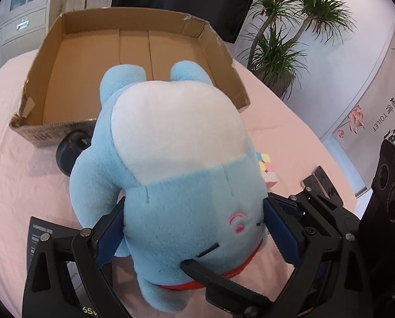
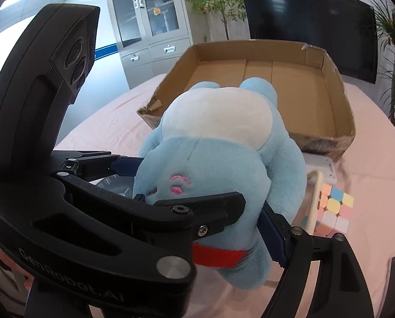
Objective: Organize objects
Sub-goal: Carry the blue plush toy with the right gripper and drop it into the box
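Two tools pinch one blue plush (image 1: pixel 171 159), held upside down above the pink table (image 1: pixel 25 185), just short of the empty box (image 1: pixel 133 50). Left tool (image 1: pixel 194 228) and right tool (image 2: pixel 205 209) squeeze its head. Soft, light, squashy: grip the bulk, not limbs.

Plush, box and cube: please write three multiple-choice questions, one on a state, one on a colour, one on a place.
1. The box is: A empty, B full of toys, C closed with a lid.
2. The plush has a collar that is: A green, B red, C yellow.
3. The cube lies: A in the box, B on the plush, C on the cloth.
Answers: 1 A, its bare floor shows; 2 B, a red band runs under the face; 3 C, it rests on the pink cloth beside the plush.
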Tool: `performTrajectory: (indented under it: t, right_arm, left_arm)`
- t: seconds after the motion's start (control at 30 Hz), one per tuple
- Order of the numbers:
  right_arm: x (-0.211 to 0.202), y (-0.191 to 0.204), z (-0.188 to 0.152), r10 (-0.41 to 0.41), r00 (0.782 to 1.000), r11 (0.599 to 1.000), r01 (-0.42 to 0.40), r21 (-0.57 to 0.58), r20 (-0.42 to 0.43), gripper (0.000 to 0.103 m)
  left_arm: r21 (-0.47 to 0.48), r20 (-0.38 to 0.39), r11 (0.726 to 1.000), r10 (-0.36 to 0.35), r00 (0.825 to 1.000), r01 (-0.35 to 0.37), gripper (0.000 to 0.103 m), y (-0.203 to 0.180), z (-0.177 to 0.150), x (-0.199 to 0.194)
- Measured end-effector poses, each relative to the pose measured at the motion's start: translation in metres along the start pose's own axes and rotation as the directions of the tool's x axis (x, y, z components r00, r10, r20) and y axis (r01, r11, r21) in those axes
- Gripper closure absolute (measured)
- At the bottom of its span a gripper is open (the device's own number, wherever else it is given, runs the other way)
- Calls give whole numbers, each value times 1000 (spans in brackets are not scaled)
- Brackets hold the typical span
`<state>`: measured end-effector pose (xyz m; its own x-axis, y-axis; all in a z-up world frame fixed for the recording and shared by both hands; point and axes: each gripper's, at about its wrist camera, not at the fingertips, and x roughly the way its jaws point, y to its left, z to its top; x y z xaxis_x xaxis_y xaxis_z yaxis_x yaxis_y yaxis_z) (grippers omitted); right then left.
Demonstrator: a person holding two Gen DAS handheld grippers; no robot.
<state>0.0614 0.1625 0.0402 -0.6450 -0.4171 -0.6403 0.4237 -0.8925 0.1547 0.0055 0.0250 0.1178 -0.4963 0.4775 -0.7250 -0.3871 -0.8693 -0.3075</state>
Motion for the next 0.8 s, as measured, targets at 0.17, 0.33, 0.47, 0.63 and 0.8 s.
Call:
performTrajectory:
  t: [0.17, 0.33, 0.47, 0.63, 0.8]
  right_arm:
    - [-7, -1, 11, -2, 999, 1000, 2, -10, 35, 22]
    - [-18, 6, 21, -7, 997, 1000, 9, -28, 75, 22]
    - [-23, 12, 36, -10, 994, 999, 15, -48, 105, 22]
    - [-21, 12, 58, -9, 991, 998, 18, -63, 131, 22]
    - [-17, 11, 80, -6, 988, 996, 20, -83, 157, 22]
  left_arm:
    - [22, 35, 1000, 13, 999, -13, 7, -7, 13, -10]
    - [44, 74, 999, 27, 997, -31, 7, -12, 35, -18]
    - [58, 105, 997, 36, 994, -42, 7, -13, 53, -22]
    - [66, 130, 996, 45, 991, -54, 7, -12, 74, -23]
    - [80, 159, 994, 55, 986, -69, 7, -10, 98, -27]
